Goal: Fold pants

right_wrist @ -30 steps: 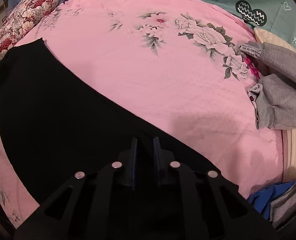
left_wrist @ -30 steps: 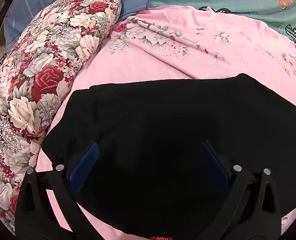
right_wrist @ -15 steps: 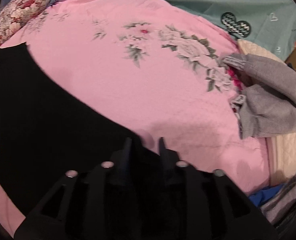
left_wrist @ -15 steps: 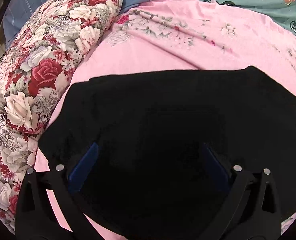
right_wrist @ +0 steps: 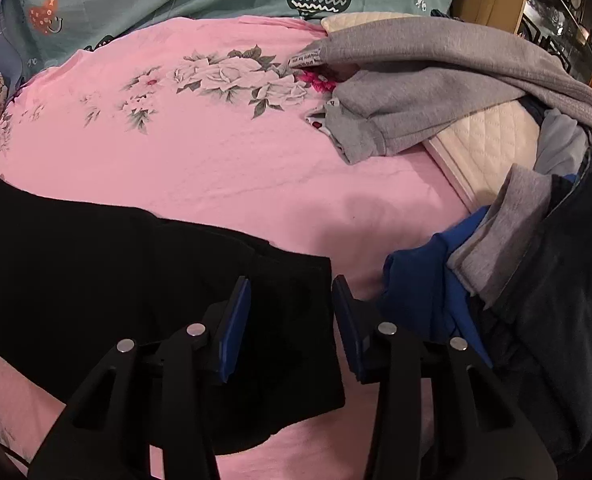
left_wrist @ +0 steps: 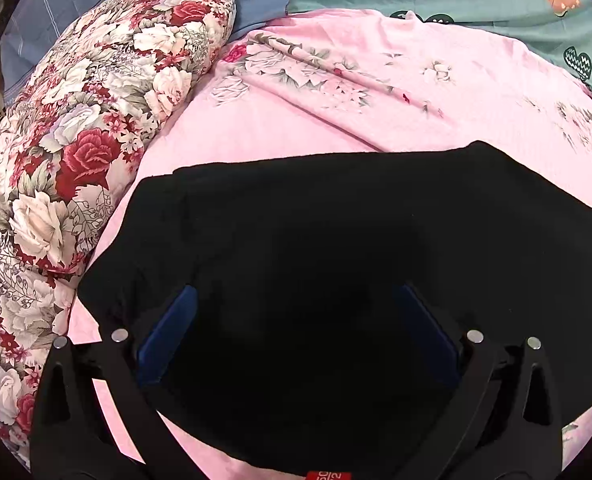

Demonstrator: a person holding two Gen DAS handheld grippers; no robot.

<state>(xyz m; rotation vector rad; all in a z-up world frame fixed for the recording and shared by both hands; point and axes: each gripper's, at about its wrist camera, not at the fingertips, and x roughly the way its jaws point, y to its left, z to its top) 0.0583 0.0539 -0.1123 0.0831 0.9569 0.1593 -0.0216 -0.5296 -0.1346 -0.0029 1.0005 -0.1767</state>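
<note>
Black pants (left_wrist: 335, 240) lie flat on the pink floral sheet (left_wrist: 375, 120), folded lengthwise into a long band. My left gripper (left_wrist: 296, 292) hovers over one end of them, jaws spread wide, cloth below and nothing pinched. In the right wrist view the other end of the pants (right_wrist: 96, 280) runs in from the left and stops under my right gripper (right_wrist: 291, 280). Its jaws are closing. The square corner of the pants lies between and beneath the blue pads (right_wrist: 236, 320), which do not press on it.
A red-and-white floral pillow (left_wrist: 76, 140) lies along the left. A grey sweatshirt (right_wrist: 435, 80) sprawls at the far right over a cream quilted pad (right_wrist: 487, 132). A heap of blue cloth (right_wrist: 423, 280) and dark denim (right_wrist: 555, 300) crowds the right gripper's right side.
My right gripper let go of the pants, opened, rolled and slid right to their end corner; the clothes heap came into view. The left gripper stayed put, open.
</note>
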